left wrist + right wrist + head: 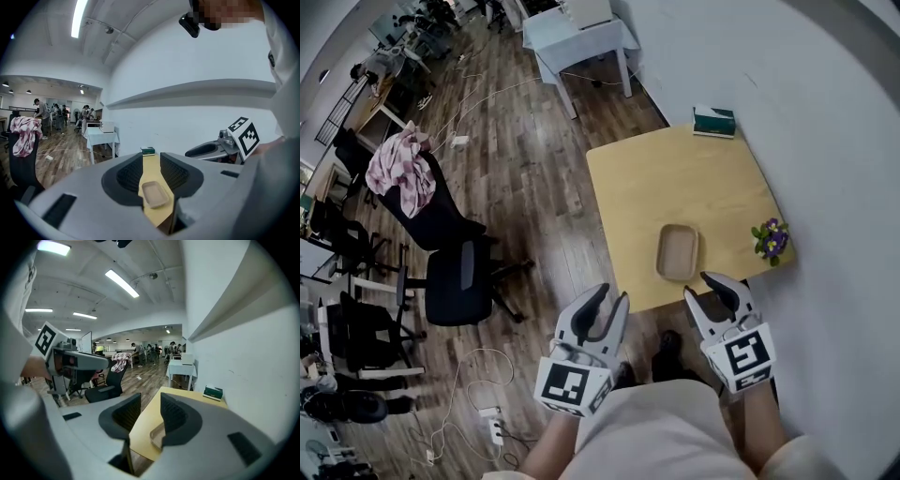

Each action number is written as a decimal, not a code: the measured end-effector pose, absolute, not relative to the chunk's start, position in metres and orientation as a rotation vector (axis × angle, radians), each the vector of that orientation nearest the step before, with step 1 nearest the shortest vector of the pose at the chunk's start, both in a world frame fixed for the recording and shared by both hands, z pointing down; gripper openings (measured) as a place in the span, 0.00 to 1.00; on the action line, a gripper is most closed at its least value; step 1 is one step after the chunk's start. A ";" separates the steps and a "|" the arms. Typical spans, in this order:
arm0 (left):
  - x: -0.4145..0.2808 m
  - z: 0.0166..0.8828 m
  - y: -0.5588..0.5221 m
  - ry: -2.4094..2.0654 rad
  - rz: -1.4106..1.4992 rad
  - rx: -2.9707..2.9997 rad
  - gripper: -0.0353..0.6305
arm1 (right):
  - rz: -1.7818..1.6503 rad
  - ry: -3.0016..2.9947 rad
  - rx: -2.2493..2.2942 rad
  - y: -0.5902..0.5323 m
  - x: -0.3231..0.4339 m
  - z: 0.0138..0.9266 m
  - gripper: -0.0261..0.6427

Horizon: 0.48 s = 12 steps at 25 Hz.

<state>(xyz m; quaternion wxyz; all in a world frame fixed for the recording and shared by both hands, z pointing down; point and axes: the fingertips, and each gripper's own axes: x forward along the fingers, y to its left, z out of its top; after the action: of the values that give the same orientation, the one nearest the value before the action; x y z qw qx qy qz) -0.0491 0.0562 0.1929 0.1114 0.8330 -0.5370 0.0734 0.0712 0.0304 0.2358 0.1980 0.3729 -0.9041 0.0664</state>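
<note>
Beige tray [677,252] lies on the wooden desk [675,178]. Left gripper [612,296] and right gripper [705,289] hover near it, jaws slightly parted, both empty.

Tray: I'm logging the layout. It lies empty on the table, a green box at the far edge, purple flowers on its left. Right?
No: the head view shows the flowers on the right of the tray, by the wall. The tray does lie empty on the table, the green box at the far edge.
</note>
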 end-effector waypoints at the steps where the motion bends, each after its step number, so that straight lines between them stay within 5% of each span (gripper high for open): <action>1: -0.047 0.195 0.055 -1.587 0.221 2.429 0.21 | 0.184 -2.520 1.020 0.028 0.073 0.241 0.22; 12: -0.024 0.229 0.042 -1.656 0.243 2.276 0.21 | -0.014 -2.439 0.797 0.007 0.079 0.290 0.22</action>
<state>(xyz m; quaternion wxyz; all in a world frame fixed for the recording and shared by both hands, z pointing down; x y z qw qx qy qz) -0.0239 0.0424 0.2291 0.1575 0.7956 -0.5787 0.0850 0.0793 0.0073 0.2901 0.2840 0.2977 -0.9114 -0.0054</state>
